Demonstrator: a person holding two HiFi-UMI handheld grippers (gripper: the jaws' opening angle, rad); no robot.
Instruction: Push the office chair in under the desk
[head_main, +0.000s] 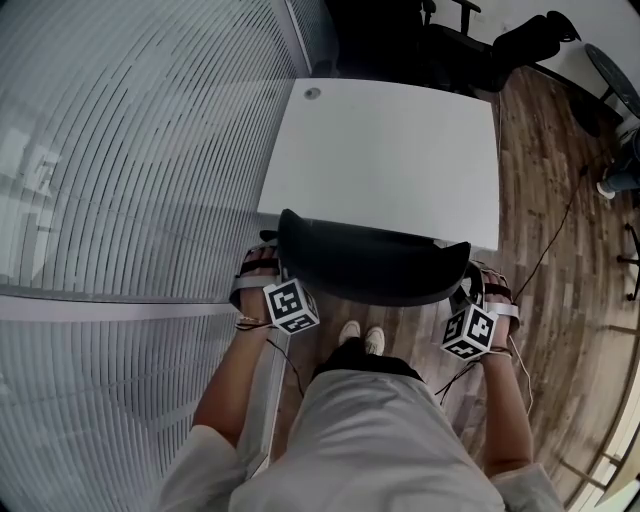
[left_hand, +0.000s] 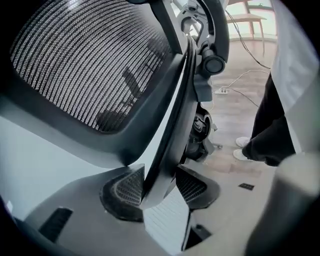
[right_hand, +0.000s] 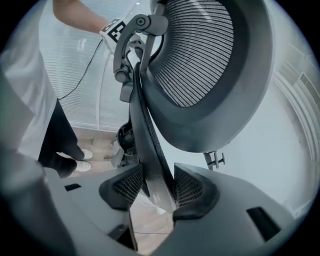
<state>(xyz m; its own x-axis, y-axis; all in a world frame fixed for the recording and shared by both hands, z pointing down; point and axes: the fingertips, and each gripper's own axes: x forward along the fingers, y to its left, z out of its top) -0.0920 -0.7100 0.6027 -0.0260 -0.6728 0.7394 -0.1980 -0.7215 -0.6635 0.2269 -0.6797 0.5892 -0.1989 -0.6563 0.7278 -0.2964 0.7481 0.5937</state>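
Looking down, I saw the office chair (head_main: 400, 285) as a black curved backrest (head_main: 340, 250), its grey mesh panel (left_hand: 85, 65) set in a dark plastic rim (left_hand: 172, 145). It stood against the near edge of the white desk (head_main: 390, 150), and I could not see the seat. My left hand-held gripper (left_hand: 159, 186) was clamped on the rim at the backrest's left end, with the edge pressed between both ribbed pads (left_hand: 122, 192). My right hand-held gripper (right_hand: 152, 187) was clamped the same way on the right end. I stood just behind the chair on the wooden floor (head_main: 545, 200), with my shoes (head_main: 361, 340) close under its back.
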